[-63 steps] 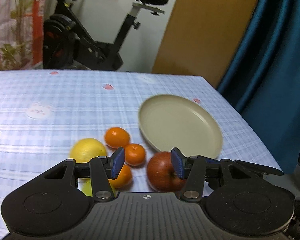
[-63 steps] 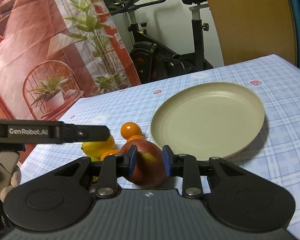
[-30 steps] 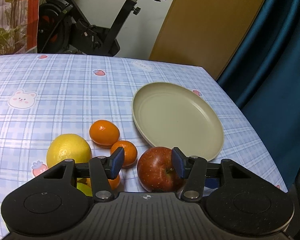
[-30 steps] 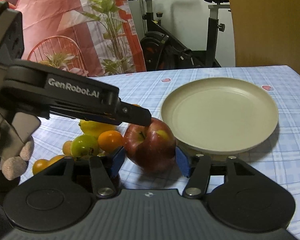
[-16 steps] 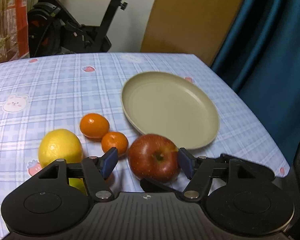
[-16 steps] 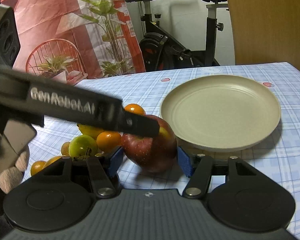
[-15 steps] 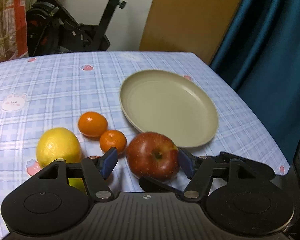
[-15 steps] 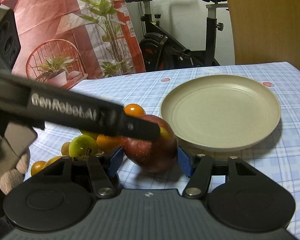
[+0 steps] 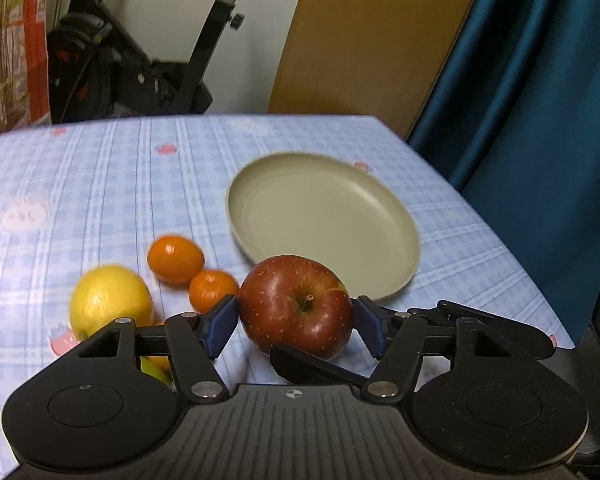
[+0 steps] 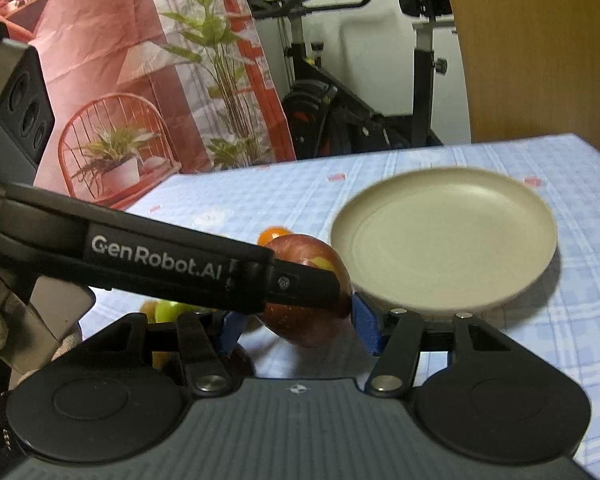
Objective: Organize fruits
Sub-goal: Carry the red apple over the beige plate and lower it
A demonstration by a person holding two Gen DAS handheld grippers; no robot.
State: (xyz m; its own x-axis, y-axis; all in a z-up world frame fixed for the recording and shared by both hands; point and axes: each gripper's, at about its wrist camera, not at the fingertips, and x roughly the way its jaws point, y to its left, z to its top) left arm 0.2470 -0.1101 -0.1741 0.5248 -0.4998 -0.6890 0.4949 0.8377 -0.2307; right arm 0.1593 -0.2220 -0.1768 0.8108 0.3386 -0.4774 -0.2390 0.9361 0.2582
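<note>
We see the left gripper (image 9: 296,322) clamped on the apple (image 9: 296,306), just beside the plate (image 9: 396,232). Right gripper (image 10: 300,330) straddles it too, jaws apart; contact unclear.

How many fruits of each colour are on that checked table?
red apple: 1
orange mandarins: 2 in clear view
yellow lemon: 1
green fruit: 1, partly hidden
Total: 5 that can be made out; others may be hidden.
</note>
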